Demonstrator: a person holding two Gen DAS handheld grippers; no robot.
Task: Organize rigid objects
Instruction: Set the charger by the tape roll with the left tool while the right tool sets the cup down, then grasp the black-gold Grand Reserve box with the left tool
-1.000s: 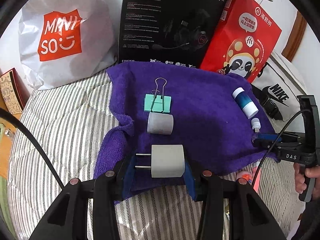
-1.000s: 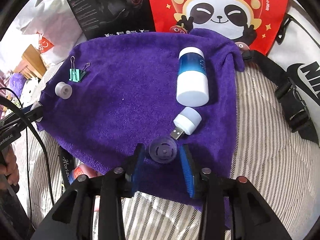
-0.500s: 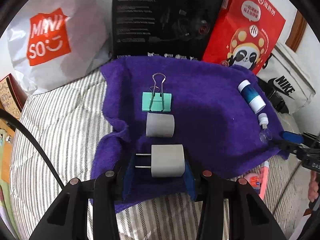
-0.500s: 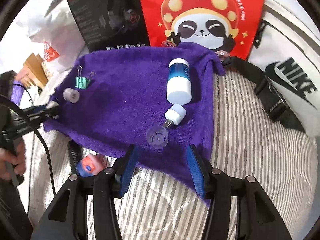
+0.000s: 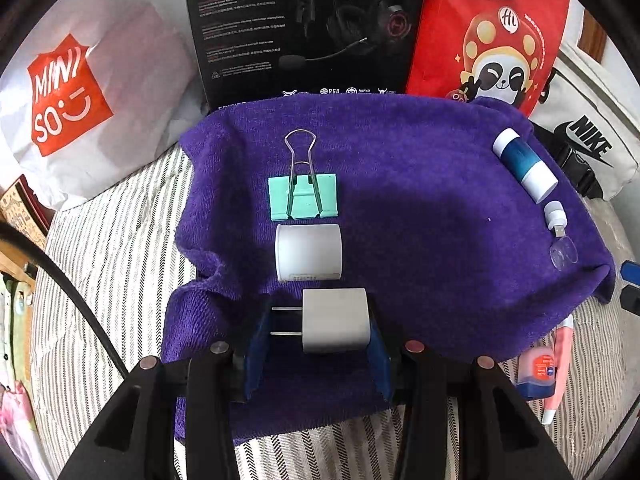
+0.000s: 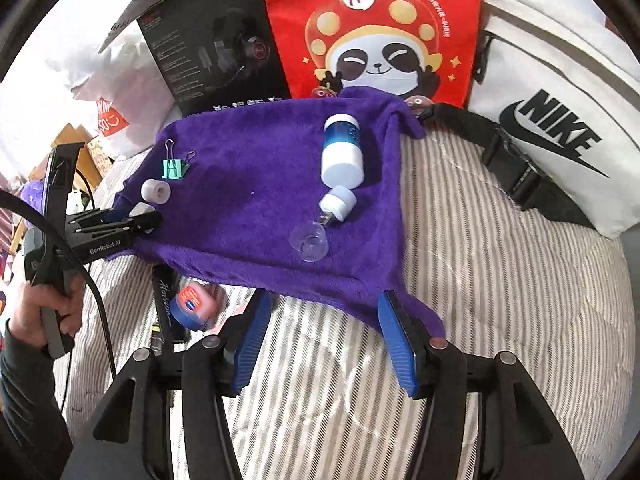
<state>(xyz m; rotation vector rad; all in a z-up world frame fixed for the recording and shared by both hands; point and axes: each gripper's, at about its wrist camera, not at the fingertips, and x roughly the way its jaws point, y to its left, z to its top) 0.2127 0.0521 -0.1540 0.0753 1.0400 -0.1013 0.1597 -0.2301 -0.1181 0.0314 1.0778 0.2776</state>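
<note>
— Since it's small, hard and light, I've got the charger plug (image 5: 335, 321) clamped in the left gripper (image 5: 316, 330) by its flat sides, prongs clear, low over the purple towel (image 5: 420, 208) just behind the white roll (image 5: 309, 252).

— Slippery?

— Smooth plastic, probably; I'd set it down gently. The right gripper (image 6: 326, 336) has just been opening and holds nothing.

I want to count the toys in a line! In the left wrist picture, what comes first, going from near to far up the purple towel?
Grey wall plug with two prongs → white plastic cylinder → mint-green metal binder clip → black headset box.
</note>
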